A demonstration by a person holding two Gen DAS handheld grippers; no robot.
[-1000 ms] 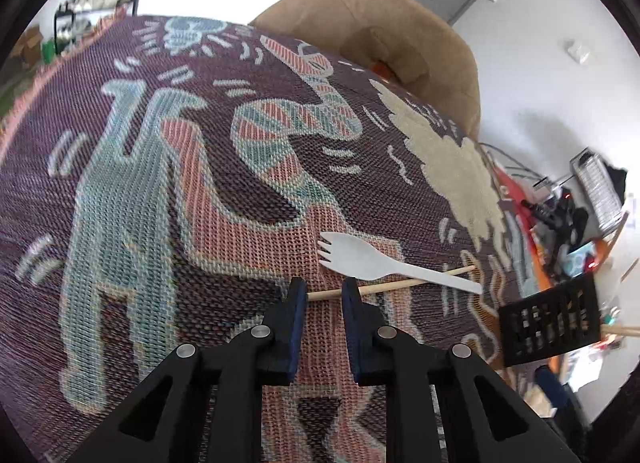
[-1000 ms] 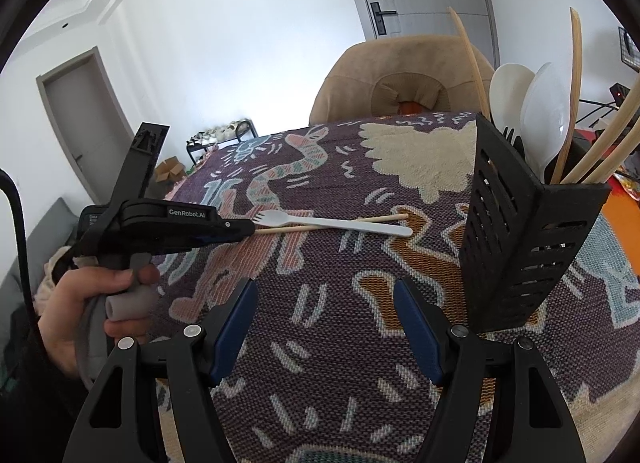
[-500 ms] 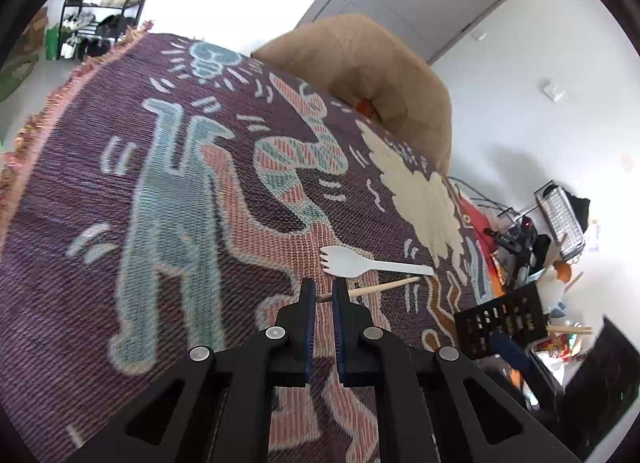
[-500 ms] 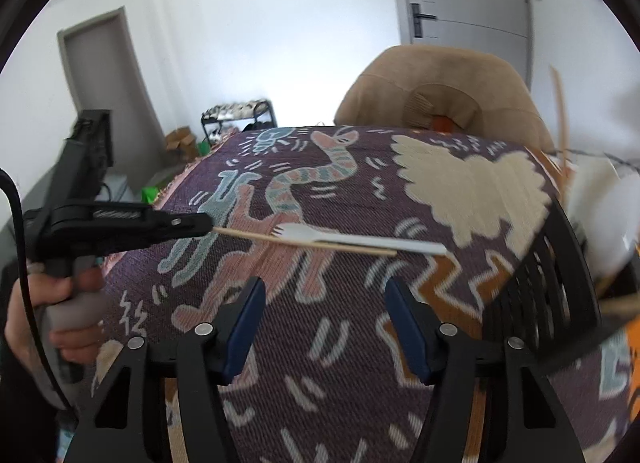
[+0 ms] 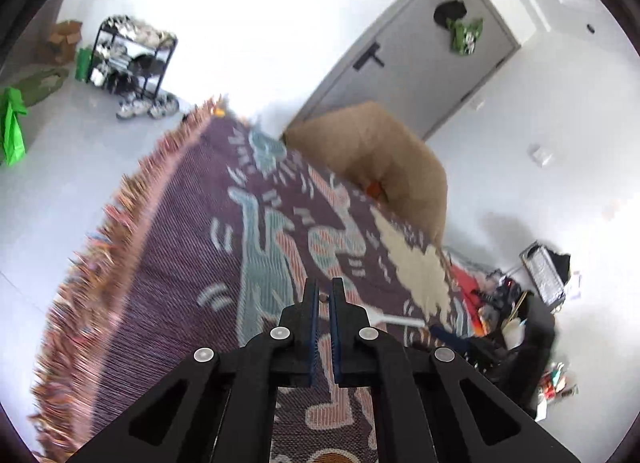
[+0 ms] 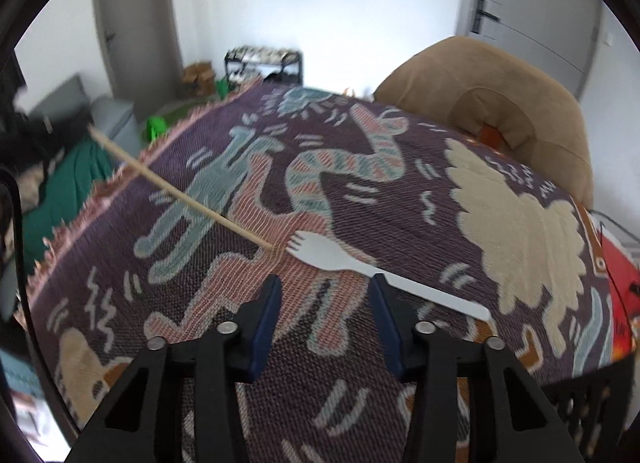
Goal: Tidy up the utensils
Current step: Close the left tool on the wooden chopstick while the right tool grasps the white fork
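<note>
My left gripper (image 5: 324,295) is shut on a wooden chopstick, whose end (image 5: 323,298) shows between the pads. In the right wrist view the chopstick (image 6: 180,195) hangs in the air, slanting from the upper left down to its tip just left of a white plastic fork (image 6: 360,267). The fork lies on the patterned cloth; its handle also shows in the left wrist view (image 5: 400,320). My right gripper (image 6: 324,287) is open and empty, low over the cloth just in front of the fork. A black slotted utensil holder (image 5: 532,339) with utensils stands at the table's right.
A patterned purple tablecloth (image 6: 400,191) with a fringed left edge (image 5: 120,223) covers the table. A tan chair (image 6: 500,111) stands behind the table. A shoe rack (image 5: 132,51) and a grey door (image 5: 408,63) are behind. Clutter (image 5: 540,283) lies at the right.
My left gripper has lifted the chopstick up off the cloth and away from the fork. My right gripper has swung left and down toward the fork, leaving the holder at the frame's lower right edge.
</note>
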